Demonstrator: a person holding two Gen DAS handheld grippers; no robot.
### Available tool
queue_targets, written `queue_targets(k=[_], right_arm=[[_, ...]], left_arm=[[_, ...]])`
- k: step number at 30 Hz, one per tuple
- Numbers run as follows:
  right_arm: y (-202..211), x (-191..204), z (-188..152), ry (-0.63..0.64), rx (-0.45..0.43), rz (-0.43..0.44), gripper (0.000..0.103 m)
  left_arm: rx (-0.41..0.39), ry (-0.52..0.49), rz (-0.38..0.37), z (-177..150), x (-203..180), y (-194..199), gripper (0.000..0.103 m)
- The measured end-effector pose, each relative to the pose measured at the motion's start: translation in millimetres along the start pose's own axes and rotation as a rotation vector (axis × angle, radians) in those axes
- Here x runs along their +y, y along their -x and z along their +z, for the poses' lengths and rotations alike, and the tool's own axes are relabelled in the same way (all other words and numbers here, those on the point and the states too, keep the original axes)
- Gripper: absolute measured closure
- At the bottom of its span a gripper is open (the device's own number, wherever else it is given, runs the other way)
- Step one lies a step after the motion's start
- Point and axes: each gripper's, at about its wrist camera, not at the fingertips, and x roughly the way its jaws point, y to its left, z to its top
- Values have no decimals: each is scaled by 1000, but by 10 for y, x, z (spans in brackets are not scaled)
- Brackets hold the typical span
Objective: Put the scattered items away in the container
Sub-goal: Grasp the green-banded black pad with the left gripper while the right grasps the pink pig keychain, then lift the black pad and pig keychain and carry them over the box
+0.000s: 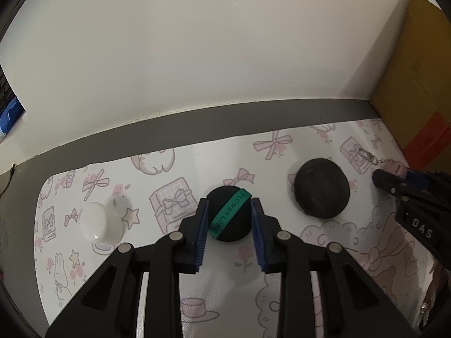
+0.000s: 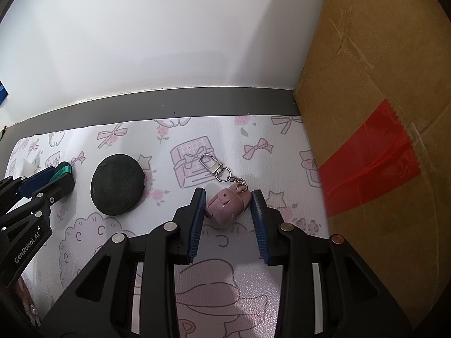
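A black round puff with a green band reading FLOWER LURE (image 1: 229,226) rests on the patterned mat, and my left gripper (image 1: 229,211) is shut on it, blue pads against both its sides. The right wrist view shows that gripper (image 2: 60,173) at the far left with the green band between its tips. My right gripper (image 2: 227,207) is shut on a small pink charm (image 2: 222,208), whose chain and silver clasp (image 2: 211,163) trail away across the mat. A plain black round puff (image 1: 321,187) lies loose between the two grippers.
A white glossy egg-shaped item (image 1: 94,225) sits on the mat left of the left gripper. A cardboard box with red tape (image 2: 366,140) stands upright at the right edge, close beside the right gripper. A white wall and grey ledge (image 1: 225,118) run behind the mat (image 1: 174,163).
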Motion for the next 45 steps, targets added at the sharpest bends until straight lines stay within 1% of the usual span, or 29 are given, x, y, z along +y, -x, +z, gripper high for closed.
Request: queue_targets(k=[8, 12, 13, 14, 15, 19, 21, 22, 23, 24, 25, 26, 28, 31, 37, 45], right_arm=[[35, 30, 76, 6, 5, 5, 69], [145, 68, 153, 15, -15, 7, 69], [179, 80, 176, 18, -19, 7, 69], [208, 92, 197, 23, -22, 7, 69], [237, 99, 216, 23, -27, 7, 69], [366, 118, 289, 26, -39, 7, 69], [455, 124, 331, 27, -51, 6, 69], [499, 128, 354, 27, -56, 6, 69], [549, 133, 378, 28, -62, 6, 69], [599, 126, 399, 28, -69, 6, 69], [650, 105, 416, 30, -76, 6, 69], [714, 96, 411, 33, -82, 7, 69], [856, 142, 245, 35, -96, 7, 69], [978, 87, 261, 41, -117, 8, 69], [1307, 65, 218, 52, -164, 8, 69], [2142, 106, 101, 79, -244, 11, 69]], left_arm=[[-40, 3, 26, 62, -57, 129, 75], [-46, 0, 37, 91, -96, 188, 75], [-50, 3, 37, 108, 45, 195, 75], [-55, 5, 38, 122, 73, 225, 75], [-58, 6, 39, 135, 210, 194, 75], [-75, 10, 50, 183, 235, 315, 75], [-86, 13, 55, 222, 333, 339, 75], [-92, 15, 57, 184, 323, 403, 75], [-98, 17, 59, 215, 312, 454, 75], [-105, 20, 61, 234, 355, 550, 75], [-110, 21, 64, 184, 493, 748, 75], [-115, 23, 67, 145, 454, 794, 75], [-126, 28, 70, 150, 416, 868, 75], [-145, 34, 79, 161, 472, 1161, 75], [-181, 59, 96, 170, 489, 1577, 74], [-234, 90, 132, 192, 489, 2237, 74]])
